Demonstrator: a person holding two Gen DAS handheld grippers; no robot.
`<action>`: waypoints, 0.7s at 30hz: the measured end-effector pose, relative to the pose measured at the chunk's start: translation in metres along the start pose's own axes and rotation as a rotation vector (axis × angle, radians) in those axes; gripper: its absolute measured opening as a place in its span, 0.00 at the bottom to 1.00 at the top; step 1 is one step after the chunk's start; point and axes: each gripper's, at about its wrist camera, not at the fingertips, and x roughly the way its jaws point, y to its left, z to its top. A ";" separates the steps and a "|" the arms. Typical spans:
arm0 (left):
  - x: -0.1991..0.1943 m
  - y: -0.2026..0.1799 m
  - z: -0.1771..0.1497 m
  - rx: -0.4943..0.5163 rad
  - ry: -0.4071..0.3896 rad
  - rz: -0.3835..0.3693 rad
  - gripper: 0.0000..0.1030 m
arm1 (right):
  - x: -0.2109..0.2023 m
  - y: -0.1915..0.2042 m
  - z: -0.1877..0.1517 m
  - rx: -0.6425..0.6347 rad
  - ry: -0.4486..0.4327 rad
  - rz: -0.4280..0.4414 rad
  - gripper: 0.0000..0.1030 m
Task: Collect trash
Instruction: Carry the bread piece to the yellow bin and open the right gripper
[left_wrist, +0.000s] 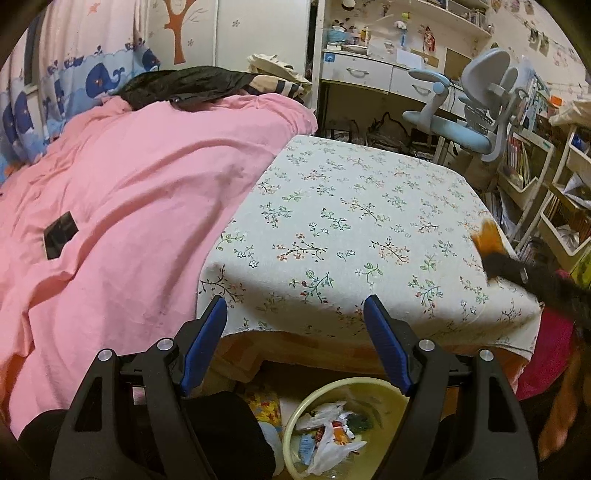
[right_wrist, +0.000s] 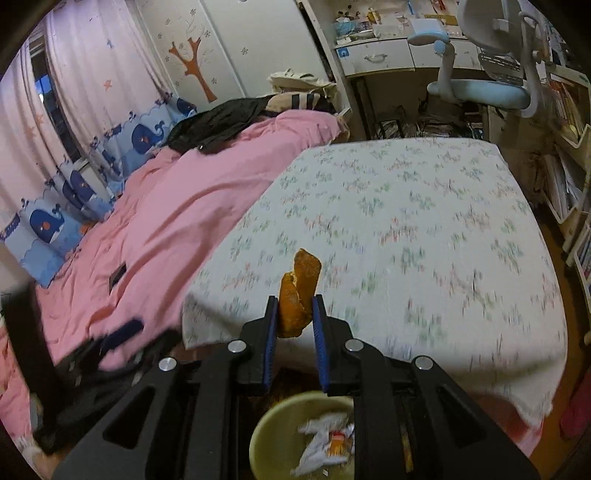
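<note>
My right gripper (right_wrist: 294, 300) is shut on a curled piece of orange peel (right_wrist: 298, 291), held above the near edge of the flowered tablecloth (right_wrist: 406, 229). Below it stands a yellow bin (right_wrist: 269, 424) with crumpled wrappers (right_wrist: 328, 439) inside. In the left wrist view the same bin (left_wrist: 295, 417) sits on the floor under the table's near edge, holding white and coloured wrappers (left_wrist: 332, 435). My left gripper (left_wrist: 295, 306) stands open over the table's front edge with nothing between its fingers. The right gripper appears blurred at the table's right edge, carrying the orange peel (left_wrist: 485, 238).
A bed with a pink cover (left_wrist: 129, 206) runs along the table's left side, with a dark phone (left_wrist: 61, 234) lying on it. A blue desk chair (left_wrist: 476, 110), desk and bookshelves (left_wrist: 546, 177) stand beyond and to the right. A person's dark-clothed knee (left_wrist: 229, 435) is beside the bin.
</note>
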 end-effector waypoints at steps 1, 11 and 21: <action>0.000 -0.001 0.000 0.006 -0.002 0.003 0.71 | -0.002 0.002 -0.006 -0.002 0.009 0.002 0.18; -0.004 -0.003 -0.002 0.025 -0.020 0.015 0.71 | 0.021 0.013 -0.065 -0.002 0.210 -0.002 0.19; -0.010 -0.006 -0.003 0.044 -0.039 0.021 0.71 | 0.039 0.014 -0.079 -0.001 0.299 -0.043 0.28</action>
